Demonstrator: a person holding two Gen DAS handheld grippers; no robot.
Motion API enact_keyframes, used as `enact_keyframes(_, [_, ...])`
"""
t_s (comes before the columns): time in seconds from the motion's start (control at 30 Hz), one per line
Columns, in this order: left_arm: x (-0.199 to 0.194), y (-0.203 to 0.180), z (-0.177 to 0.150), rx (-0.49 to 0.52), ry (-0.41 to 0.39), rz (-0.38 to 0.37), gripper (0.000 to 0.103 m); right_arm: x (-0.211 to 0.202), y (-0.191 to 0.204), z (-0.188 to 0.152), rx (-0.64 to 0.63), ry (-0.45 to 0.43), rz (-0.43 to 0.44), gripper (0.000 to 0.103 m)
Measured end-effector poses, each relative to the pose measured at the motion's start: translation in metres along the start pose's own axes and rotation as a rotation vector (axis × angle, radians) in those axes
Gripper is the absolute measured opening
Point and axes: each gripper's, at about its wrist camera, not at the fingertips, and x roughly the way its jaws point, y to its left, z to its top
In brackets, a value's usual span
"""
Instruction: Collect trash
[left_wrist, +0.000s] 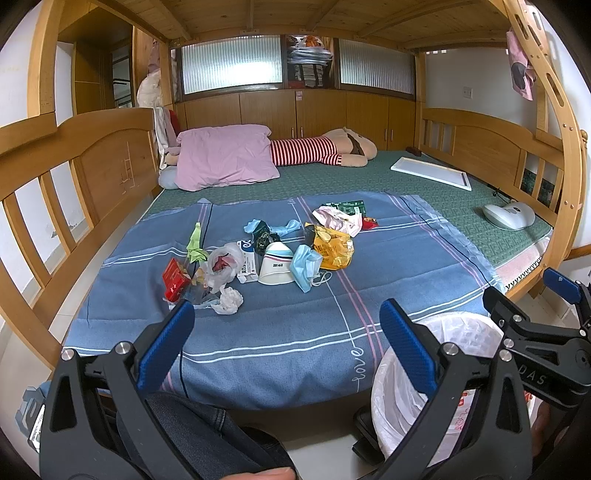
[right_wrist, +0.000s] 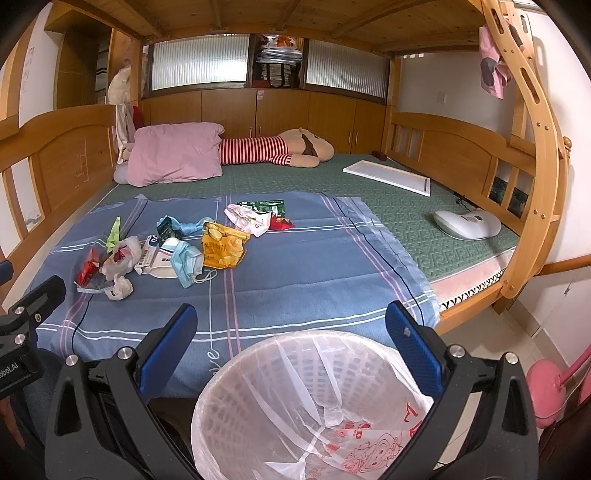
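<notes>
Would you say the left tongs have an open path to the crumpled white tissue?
Probably yes: the left tongs are open, and only bare blue blanket lies between them and the crumpled white tissue.

Right hand-held gripper gapes above lined bin; trash litters blanket

The lined trash basket is cut off by the lower edge in the right wrist view and, in the left wrist view, partly hidden behind the left gripper. The plush doll has its head end covered by the pink pillow. Printing on the wrappers is too small to read.
</notes>
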Motion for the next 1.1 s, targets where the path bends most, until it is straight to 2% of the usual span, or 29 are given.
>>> enact_keyframes(1.1, [-0.0026, 0.0000, 0.0075, -0.009, 0.008, 0.001, 0.100, -0.0014, -0.0054, 0.0084, -0.005, -0.003, -0.002, 0.100])
